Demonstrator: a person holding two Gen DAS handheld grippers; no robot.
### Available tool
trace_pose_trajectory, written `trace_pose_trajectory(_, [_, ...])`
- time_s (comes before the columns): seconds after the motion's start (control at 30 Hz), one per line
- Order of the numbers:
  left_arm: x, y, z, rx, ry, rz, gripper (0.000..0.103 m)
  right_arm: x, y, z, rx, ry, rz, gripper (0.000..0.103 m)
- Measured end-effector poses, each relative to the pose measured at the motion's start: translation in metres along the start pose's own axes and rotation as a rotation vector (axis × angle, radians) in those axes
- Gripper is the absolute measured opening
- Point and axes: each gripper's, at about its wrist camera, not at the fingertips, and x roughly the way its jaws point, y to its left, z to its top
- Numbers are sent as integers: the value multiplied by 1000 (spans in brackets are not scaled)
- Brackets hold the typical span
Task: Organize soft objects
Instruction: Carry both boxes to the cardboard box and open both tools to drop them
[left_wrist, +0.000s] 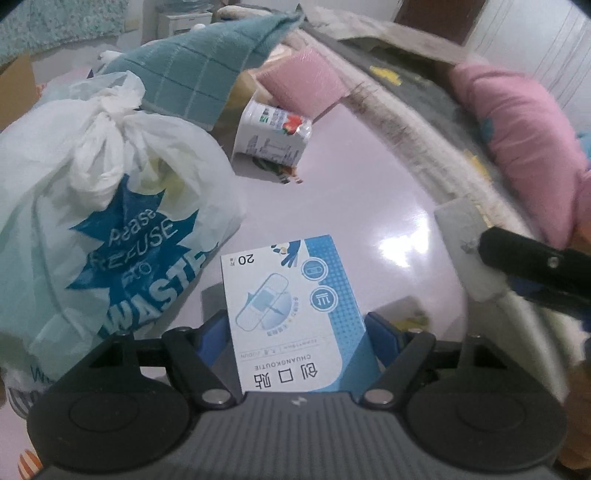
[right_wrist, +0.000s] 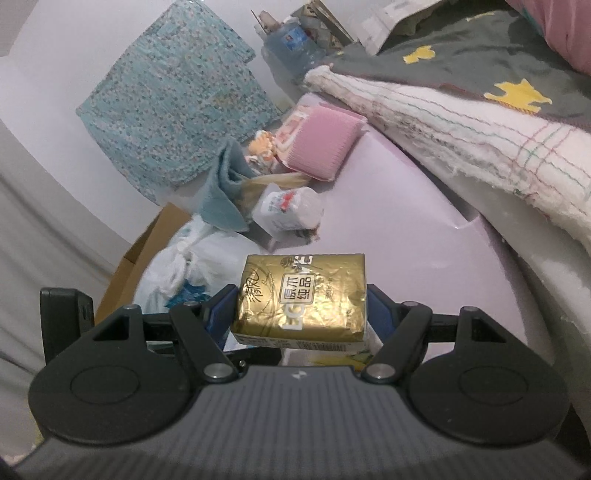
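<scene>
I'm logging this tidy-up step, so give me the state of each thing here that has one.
Plaster box: between the left gripper's fingers, closed.
Gold tissue pack: gripped by the right gripper, lifted, sealed.
White plastic bag: knotted shut, full.
Teal towel: draped, unfolded.
White tissue pack: lying tilted on the table.
Pink sponge: still wrapped.

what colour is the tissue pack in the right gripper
Gold foil tissue pack, clearest in the right wrist view.

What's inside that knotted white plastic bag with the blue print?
The white plastic bag is tied shut at the top. Through its thin film only pale yellowish shapes show near the knot; what they are cannot be told, and the blue print covers the lower part.
</scene>
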Motion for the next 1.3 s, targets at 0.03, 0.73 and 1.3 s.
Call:
trace_pose_trajectory(0.03, [-8, 3, -1, -13, -6, -36, 80, -3, 3, 1, 1, -6, 11, 72])
trace_pose_trajectory(0.73, [-256, 202, 13, -277, -471, 188, 80, 132, 284, 72, -576, 153, 431, 73])
trace_pose_trajectory(1.3, [-162, 388, 134, -216, -126, 497, 80, 403, 467, 13, -1221, 496, 232, 72])
